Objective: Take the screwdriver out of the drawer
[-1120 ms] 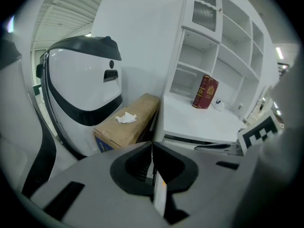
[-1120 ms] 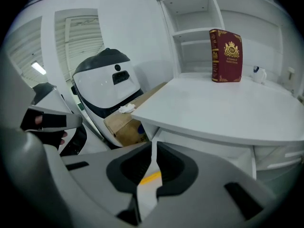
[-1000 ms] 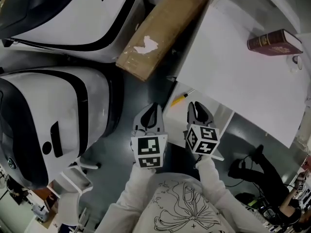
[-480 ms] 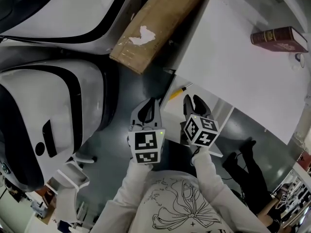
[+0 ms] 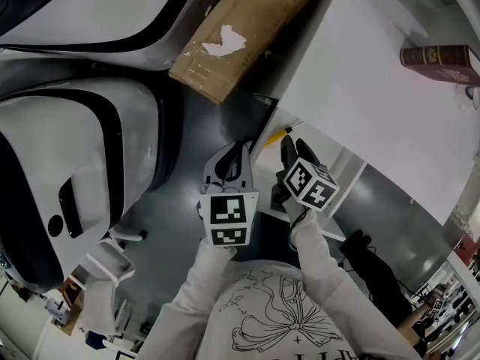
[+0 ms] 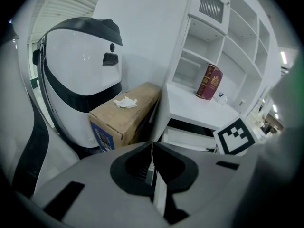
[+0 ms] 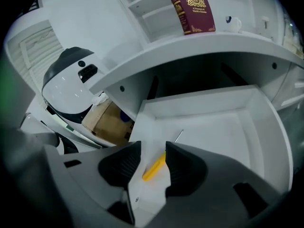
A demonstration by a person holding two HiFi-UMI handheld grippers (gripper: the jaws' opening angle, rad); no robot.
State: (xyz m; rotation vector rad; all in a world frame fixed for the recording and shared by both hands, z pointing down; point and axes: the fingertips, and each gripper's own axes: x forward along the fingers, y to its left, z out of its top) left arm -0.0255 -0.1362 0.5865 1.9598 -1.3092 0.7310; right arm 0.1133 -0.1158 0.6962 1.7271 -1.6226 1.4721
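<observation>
My right gripper (image 7: 152, 147) points down into the open drawer (image 7: 223, 127). Its jaws are opening, and neither pad touches anything. The screwdriver (image 7: 155, 166) lies flat on the drawer's white floor, right in the gap between those jaws. Its yellow handle is the nearer end, just in front of the fingertips and closer to the right one. Its thin metal shaft runs away from me, slanting to the right, toward the back of the drawer. In the head view the right gripper (image 5: 294, 144) sits over the drawer's near left corner, and the screwdriver (image 5: 276, 136) shows just past its tips.

My left gripper (image 6: 152, 148) has its jaws pressed together with nothing between them. It hangs just left of the right one, outside the drawer, over the grey floor (image 5: 187, 223).

Above the drawer, beyond my right jaws, is the white desk top (image 7: 204, 44), with a dark red book (image 7: 190, 8) standing on it. Further out, to the left of both grippers, a cardboard box (image 5: 240, 32) leans by the desk, and past it stands a large white machine with black bands (image 5: 67, 171).
</observation>
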